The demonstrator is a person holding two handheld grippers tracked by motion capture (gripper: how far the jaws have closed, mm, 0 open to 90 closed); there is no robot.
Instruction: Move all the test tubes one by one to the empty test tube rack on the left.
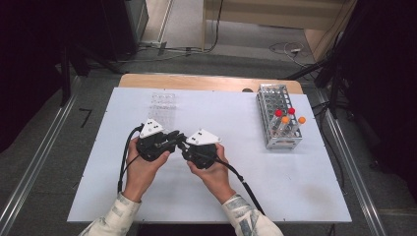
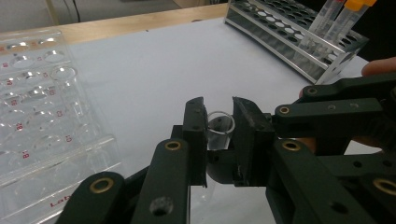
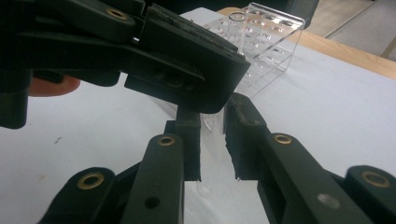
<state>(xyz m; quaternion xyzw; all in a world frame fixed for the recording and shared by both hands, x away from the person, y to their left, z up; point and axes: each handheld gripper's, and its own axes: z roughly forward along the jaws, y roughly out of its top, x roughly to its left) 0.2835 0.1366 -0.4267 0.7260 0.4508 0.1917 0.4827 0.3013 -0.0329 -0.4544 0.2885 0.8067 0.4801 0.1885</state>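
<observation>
Your left claw pinches a clear tube near its open rim; the mouth faces away from you along the jaws, its long axis running back between them. It is transparent, uncapped and looks empty, held above the white bench at its middle. Your right claw also clamps the tube's glassy body.

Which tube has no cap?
The clear tube held between both tools at table centre: open-mouthed, while the tubes in the metal rack wear red or orange caps.
</observation>
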